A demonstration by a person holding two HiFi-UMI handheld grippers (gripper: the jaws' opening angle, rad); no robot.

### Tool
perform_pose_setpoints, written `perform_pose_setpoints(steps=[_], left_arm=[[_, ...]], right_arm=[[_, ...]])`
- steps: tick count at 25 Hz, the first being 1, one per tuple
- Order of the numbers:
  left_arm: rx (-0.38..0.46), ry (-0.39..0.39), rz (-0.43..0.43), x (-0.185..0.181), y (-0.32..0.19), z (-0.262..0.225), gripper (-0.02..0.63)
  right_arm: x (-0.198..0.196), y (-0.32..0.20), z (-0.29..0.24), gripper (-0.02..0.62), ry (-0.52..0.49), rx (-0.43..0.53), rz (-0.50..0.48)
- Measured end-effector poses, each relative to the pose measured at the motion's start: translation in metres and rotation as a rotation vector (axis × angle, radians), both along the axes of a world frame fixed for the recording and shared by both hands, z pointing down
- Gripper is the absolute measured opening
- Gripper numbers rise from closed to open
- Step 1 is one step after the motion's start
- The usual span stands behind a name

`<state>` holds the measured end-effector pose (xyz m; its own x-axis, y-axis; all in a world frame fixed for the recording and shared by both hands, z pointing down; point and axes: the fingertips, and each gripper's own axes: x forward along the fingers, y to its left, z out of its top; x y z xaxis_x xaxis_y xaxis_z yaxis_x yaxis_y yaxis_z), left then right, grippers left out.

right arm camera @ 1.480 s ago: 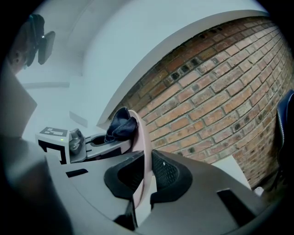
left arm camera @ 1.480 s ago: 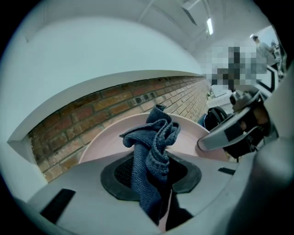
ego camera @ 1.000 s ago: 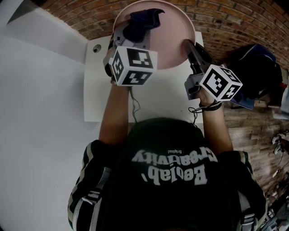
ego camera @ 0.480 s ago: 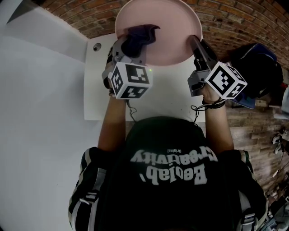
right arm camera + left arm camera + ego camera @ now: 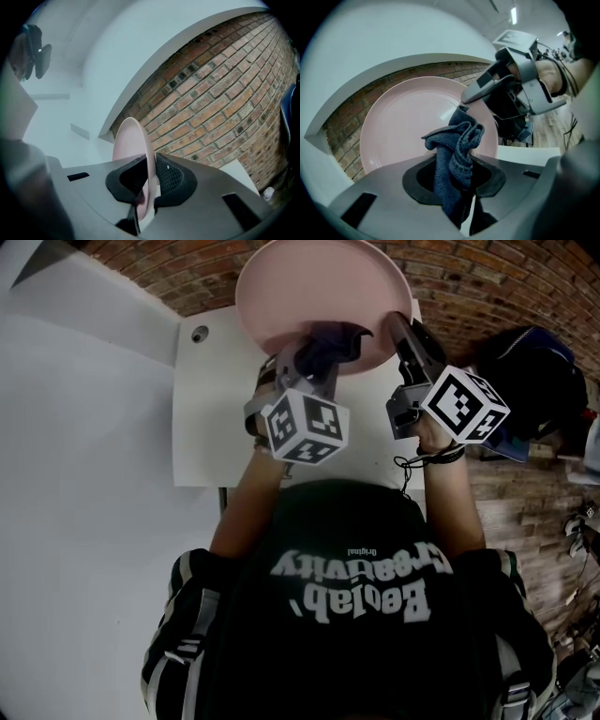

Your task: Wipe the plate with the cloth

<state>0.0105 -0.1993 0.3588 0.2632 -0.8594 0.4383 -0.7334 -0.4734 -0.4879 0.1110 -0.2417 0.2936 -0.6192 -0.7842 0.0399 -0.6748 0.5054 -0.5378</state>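
Note:
A large pink plate [image 5: 309, 296] is held tilted above the far edge of the white table [image 5: 220, 418]. My right gripper [image 5: 398, 329] is shut on the plate's right rim, seen edge-on between the jaws as the plate [image 5: 140, 145] in the right gripper view. My left gripper [image 5: 314, 357] is shut on a dark blue cloth [image 5: 328, 341], pressed against the lower part of the plate's face. In the left gripper view the bunched cloth [image 5: 457, 154] stands up from the jaws in front of the plate [image 5: 408, 126], with the right gripper [image 5: 487, 89] clamped at its rim.
A brick floor [image 5: 469, 287] lies beyond and to the right of the table. A dark bag [image 5: 534, 381] sits at the right. A small round hole [image 5: 200, 334] marks the table's far left part. The person's head and shoulders fill the lower middle.
My left gripper has dragged the cloth from the plate's upper left down and right across its face toward the lower middle. The right gripper and plate shifted only slightly.

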Motion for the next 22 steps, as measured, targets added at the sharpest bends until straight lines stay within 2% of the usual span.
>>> perform_pose_setpoints(steps=[4, 8, 16, 22], left_arm=[[-0.009, 0.015, 0.044, 0.023, 0.002, 0.002, 0.126], [0.003, 0.028, 0.051, 0.031, -0.004, -0.003, 0.126], [0.058, 0.039, 0.031, 0.022, -0.016, -0.029, 0.127], [0.099, 0.035, -0.025, -0.002, -0.032, -0.048, 0.127]], right_arm=[[-0.002, 0.003, 0.006, 0.021, 0.008, -0.018, -0.006], [-0.007, 0.006, 0.013, 0.021, 0.021, -0.026, -0.019], [-0.018, 0.016, 0.021, 0.025, 0.047, -0.04, -0.05], [-0.022, 0.019, 0.024, 0.026, 0.053, -0.049, -0.073]])
